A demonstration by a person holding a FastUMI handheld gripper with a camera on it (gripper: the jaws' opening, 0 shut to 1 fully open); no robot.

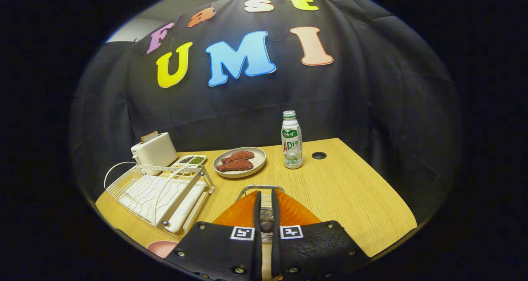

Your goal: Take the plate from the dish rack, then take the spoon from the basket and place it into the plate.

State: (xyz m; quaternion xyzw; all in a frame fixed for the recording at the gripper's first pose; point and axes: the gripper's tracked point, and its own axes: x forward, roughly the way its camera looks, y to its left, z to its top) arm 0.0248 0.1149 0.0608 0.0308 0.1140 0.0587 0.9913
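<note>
Jaws: one gripper (266, 215), fingers drawn nearly together, clamped on a metal spoon (266, 222) whose bowl shows in the narrow gap between them. The gripper is held above the near edge of the surface, pointing forward and downward over the basket.

One orange basket with a metal wire rim (288, 208), directly beneath the fingers.

One pink plate (161, 248), left of the fingers at the near edge of the light wood surface (350, 198); only part of it is visible.

One white wire dish rack (159, 192), left of the basket.

One beige plate holding two reddish meat pieces (239, 162), beyond the basket.

One divided tray of seasonings (190, 160), behind the rack.

One white toaster (154, 149), farther left.

One clear plastic bottle with green label (292, 140), upright, right of the beige plate.
</note>
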